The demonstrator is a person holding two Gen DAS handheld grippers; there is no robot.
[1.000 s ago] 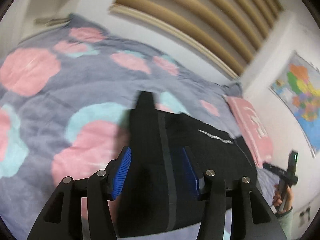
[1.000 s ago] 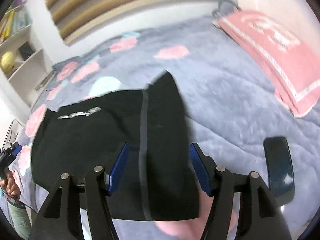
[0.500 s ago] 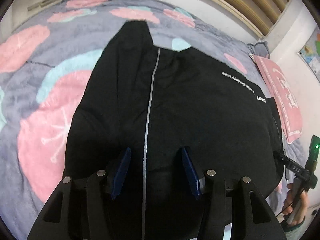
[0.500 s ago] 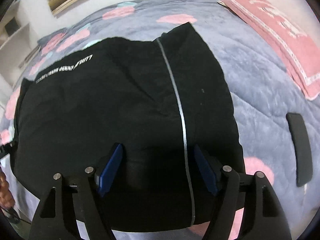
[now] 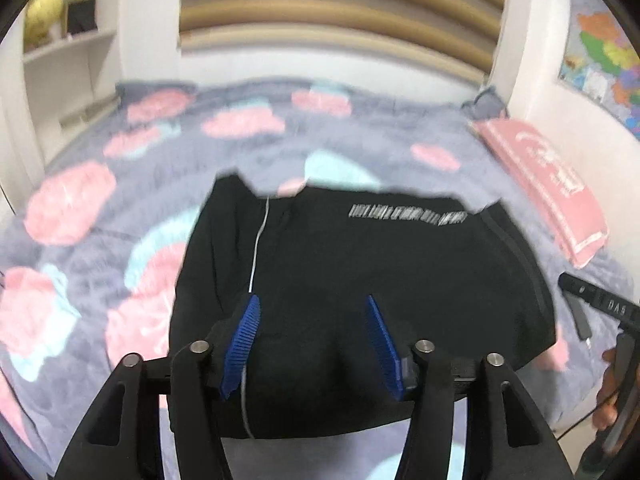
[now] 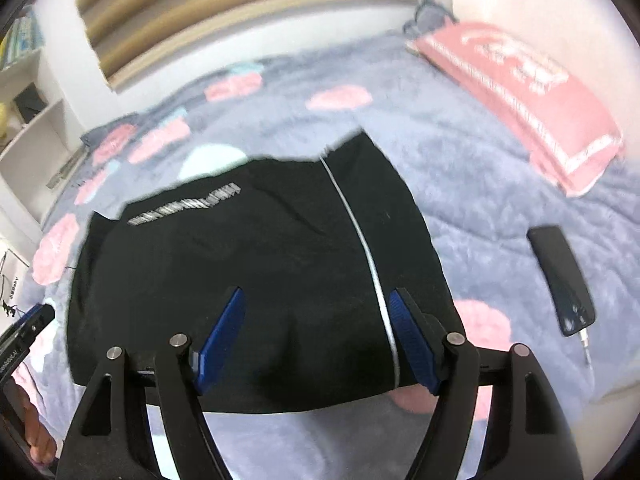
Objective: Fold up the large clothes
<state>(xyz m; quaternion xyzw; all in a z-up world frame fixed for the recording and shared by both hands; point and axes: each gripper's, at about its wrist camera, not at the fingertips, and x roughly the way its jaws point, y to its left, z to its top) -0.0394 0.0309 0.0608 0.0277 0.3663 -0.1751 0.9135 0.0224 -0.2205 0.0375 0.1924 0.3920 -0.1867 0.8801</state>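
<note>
A bed covered by a plush grey blanket with pink and pale blue blotches carries a folded black garment with a thin white stripe and white lettering, a pink rectangular pillow along the wall side, and a dark flat phone well apart from the garment.

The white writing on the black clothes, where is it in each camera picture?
Left wrist view: the white writing is upper right of centre, near the far edge of the black garment.
Right wrist view: the white writing is upper left of centre.
Shared landmark: the pink pillow, at the right in both.
</note>
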